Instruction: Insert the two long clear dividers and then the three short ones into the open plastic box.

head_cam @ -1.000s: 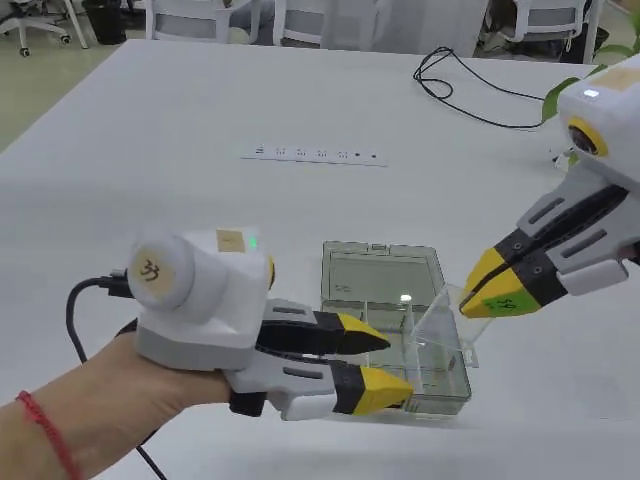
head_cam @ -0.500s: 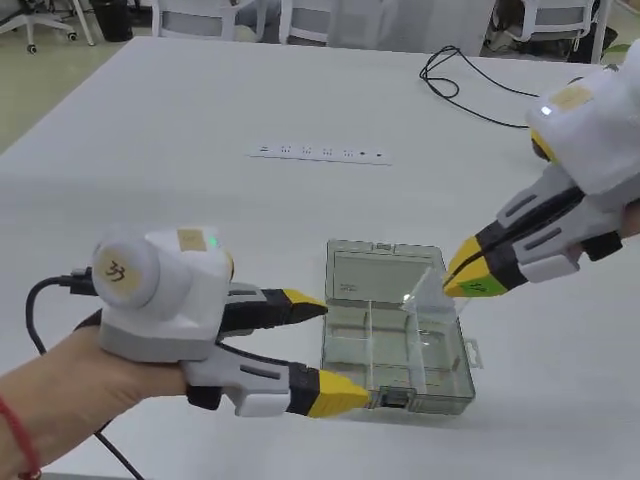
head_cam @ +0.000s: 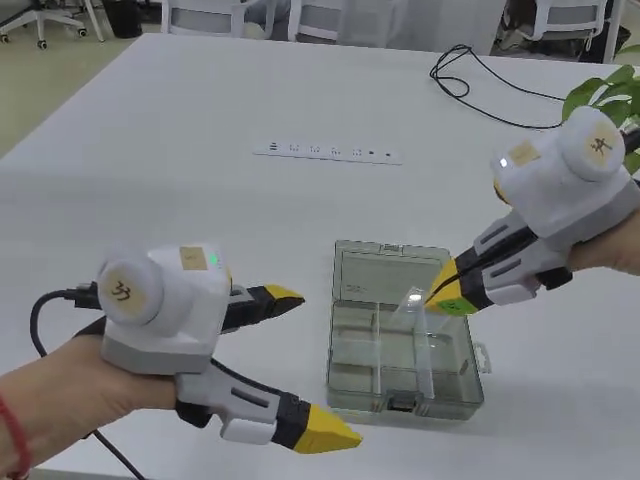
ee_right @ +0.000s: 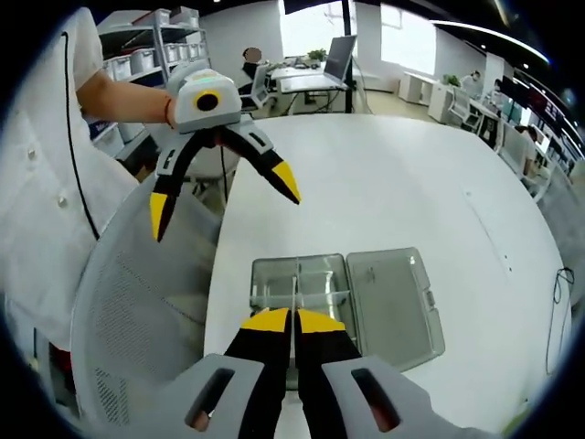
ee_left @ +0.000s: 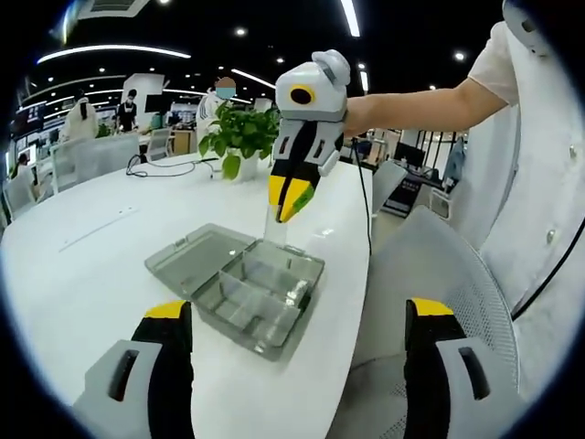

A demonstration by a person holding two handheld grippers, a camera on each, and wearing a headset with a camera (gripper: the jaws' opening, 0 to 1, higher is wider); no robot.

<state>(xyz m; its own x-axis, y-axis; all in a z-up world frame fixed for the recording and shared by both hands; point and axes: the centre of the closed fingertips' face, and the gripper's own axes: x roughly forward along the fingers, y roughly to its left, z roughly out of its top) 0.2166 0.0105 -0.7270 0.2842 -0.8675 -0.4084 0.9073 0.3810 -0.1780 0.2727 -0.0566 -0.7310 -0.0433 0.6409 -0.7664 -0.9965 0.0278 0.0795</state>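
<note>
Right gripper (head_cam: 440,298) sits at the box's 2 o'clock, jaws pinched flat on a clear divider (head_cam: 414,310). The divider hangs edge-down over the open plastic box (head_cam: 400,405), probably to line up with its slots. Left gripper (head_cam: 320,367), at the box's 9 o'clock, gapes wide and holds nothing, likely giving room.

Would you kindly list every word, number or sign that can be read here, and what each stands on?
"33": round sticker on the left gripper.
Handwritten mark on the other round sticker, on the right gripper: too blurred to read.
Green label on that gripper's tip: print too small to read.
Markings on the power strip: too small to read.
</note>
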